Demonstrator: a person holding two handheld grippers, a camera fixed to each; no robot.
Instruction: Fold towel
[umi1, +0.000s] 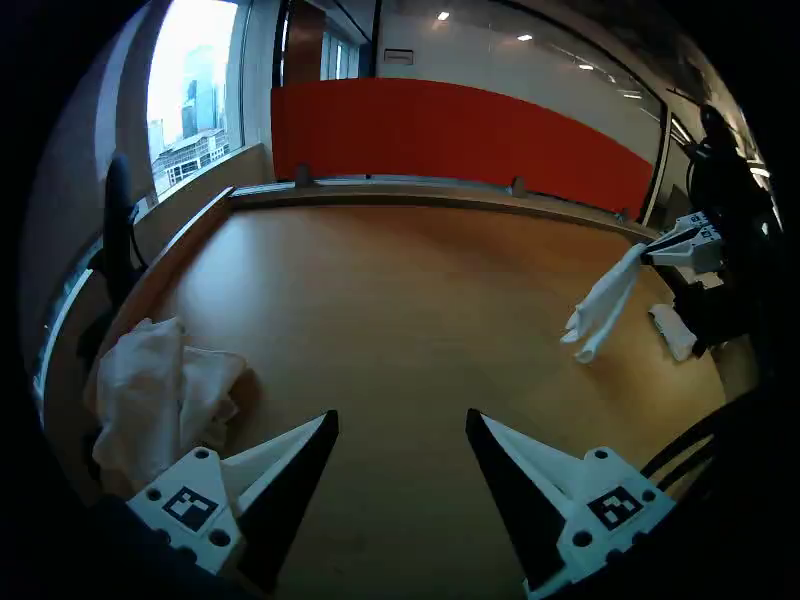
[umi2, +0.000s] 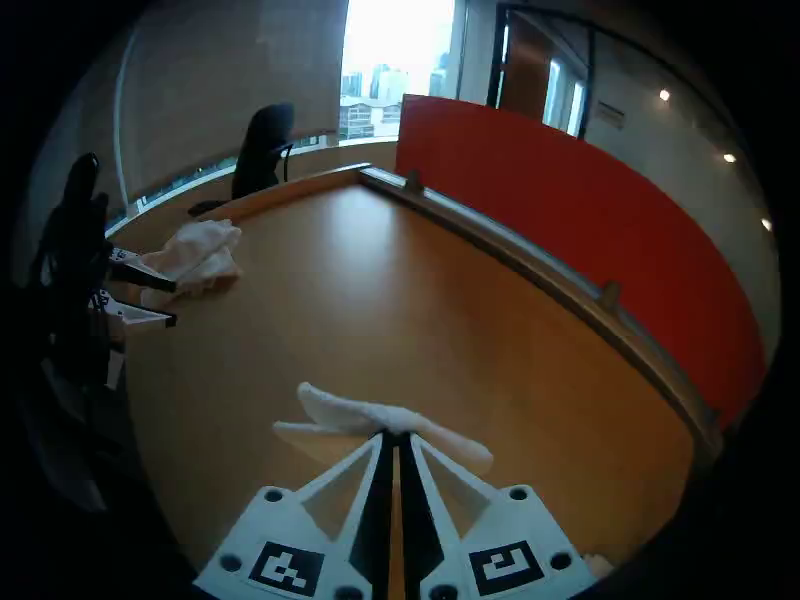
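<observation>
Towel (umi2: 390, 418), white and bunched, is pinched at the tips of the right gripper (umi2: 393, 437). Its two fingers are pressed together on the cloth with only a thin slit between them. In the right gripper view the fabric spills out to either side of the tips. In the left gripper view the same towel hangs from that gripper as a limp, drooping strip above the right part of the table (umi1: 400, 290). Whether its lower end touches the wood cannot be told. Just beside it, nearer the table's right edge, lies a small white cloth piece (umi1: 675, 332); it is unclear if it belongs to the same towel.

The left gripper (umi1: 402, 415) is spread wide, a broad gap of bare wood between its fingers, and it grips nothing. It hovers low over the near-left part of the table. Just left of its left finger sits a crumpled heap of white cloth (umi1: 160, 390), close to the table's left edge and apart from the fingertip.

The table is a brown wooden surface. A red partition (umi1: 450, 135) runs along its far edge. A dark office chair (umi2: 262, 145) stands beyond the table by the window (umi1: 195, 95).
</observation>
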